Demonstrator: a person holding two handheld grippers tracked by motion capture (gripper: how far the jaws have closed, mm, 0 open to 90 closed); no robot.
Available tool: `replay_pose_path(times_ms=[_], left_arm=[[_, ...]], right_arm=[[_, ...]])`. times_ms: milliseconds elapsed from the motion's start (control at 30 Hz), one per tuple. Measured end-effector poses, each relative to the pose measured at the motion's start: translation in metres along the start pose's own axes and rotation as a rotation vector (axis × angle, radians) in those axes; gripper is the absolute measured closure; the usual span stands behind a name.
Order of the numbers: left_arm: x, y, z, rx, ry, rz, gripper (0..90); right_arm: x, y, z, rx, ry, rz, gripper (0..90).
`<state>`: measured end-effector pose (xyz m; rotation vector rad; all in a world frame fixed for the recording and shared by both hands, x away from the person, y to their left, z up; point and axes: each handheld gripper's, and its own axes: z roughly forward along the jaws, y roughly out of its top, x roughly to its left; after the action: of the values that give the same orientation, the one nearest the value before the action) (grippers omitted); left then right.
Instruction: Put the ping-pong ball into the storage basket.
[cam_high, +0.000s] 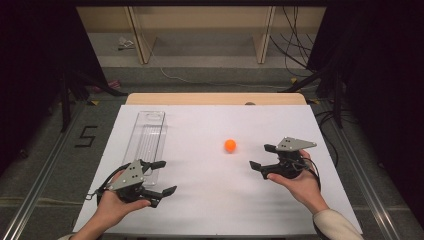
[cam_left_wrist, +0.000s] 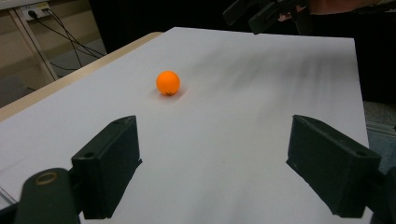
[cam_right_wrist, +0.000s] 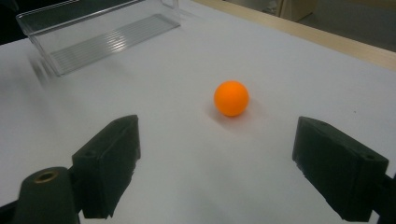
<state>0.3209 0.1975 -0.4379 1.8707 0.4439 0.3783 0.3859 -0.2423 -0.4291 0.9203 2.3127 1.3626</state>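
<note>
A small orange ball (cam_high: 230, 145) rests on the white table sheet (cam_high: 215, 200), a little right of centre. My right gripper (cam_high: 263, 156) is open just right of the ball, jaws aimed at it; in the right gripper view the ball (cam_right_wrist: 231, 98) lies ahead between the wide-apart jaws. My left gripper (cam_high: 164, 177) is open at the front left, held in a hand. In the left gripper view the ball (cam_left_wrist: 168, 82) lies farther off, and the right gripper (cam_left_wrist: 254, 14) appears at the top. A clear plastic tray (cam_high: 146, 137) lies empty at the left.
The tray (cam_right_wrist: 93, 32) reaches from the far left of the sheet down to the left gripper. The wooden table edge (cam_high: 215, 98) runs along the back. Cables and shelf legs stand on the floor beyond.
</note>
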Motion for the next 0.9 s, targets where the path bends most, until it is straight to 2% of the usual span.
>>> replay_pose_path(times_ms=[900], left_arm=[[-0.001,0.000,0.000,-0.002,-0.006,0.002,16.5]], right_arm=[[0.002,0.011,0.026,0.015,0.009,-0.012,16.1]])
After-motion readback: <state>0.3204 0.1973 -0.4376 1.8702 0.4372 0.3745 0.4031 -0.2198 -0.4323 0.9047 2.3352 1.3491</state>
